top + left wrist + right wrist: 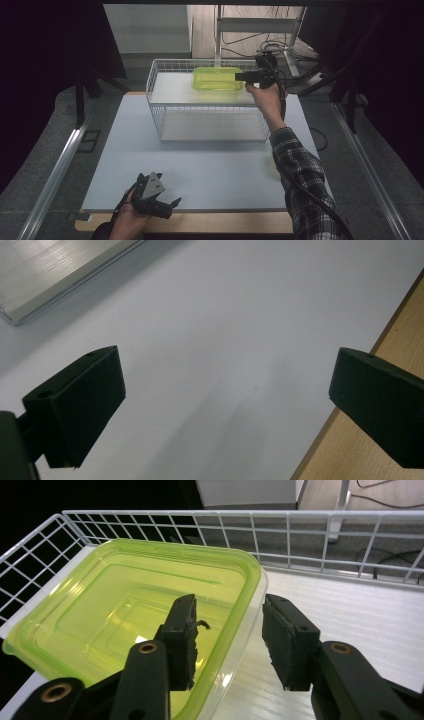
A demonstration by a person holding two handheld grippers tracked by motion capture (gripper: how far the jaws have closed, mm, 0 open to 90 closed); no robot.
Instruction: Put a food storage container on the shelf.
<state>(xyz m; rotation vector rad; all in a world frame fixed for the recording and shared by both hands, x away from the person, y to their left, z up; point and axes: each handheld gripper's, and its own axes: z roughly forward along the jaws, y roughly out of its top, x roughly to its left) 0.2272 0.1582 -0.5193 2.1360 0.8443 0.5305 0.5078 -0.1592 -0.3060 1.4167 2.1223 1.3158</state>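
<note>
The light, stiff, slippery yellow-green plastic container (140, 610) sits on the wire basket's (156, 92) shelf at 12 o'clock, its rim between the right gripper's (227, 630) parted, unclamped jaws; the left gripper (225, 400) idles open.

A translucent lime-green container (125, 615) sits in a white wire basket (157, 95). The grippers' jaws are black. The table top (200, 170) is pale grey, edged in light wood. The sleeve (300, 170) is black-and-white plaid.
</note>
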